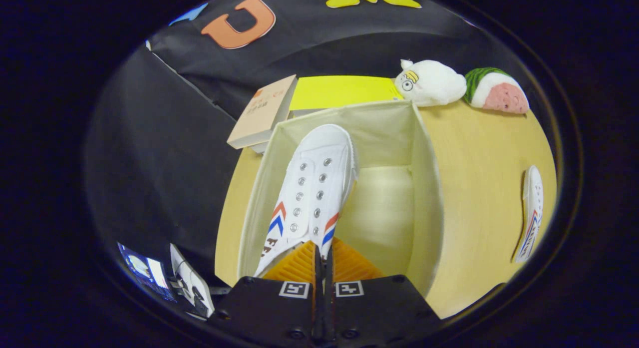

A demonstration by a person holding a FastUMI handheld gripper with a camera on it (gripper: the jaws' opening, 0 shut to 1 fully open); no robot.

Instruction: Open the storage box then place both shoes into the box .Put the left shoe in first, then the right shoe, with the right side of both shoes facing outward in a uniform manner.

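The fingers (323,258) clamp the heel of one white shoe (312,188), lowered inside the open storage box (424,188) at twelve o'clock. The second shoe (531,213) waits on the desk (479,153) at three o'clock, still to be packed.

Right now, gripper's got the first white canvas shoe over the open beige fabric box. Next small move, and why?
Probably lower it a little further, then open. The gripper looks shut on the heel of the white canvas shoe with red and blue chevrons, whose toe points into the open beige fabric storage box along its left wall. The second white shoe waits on the wooden table to the right.
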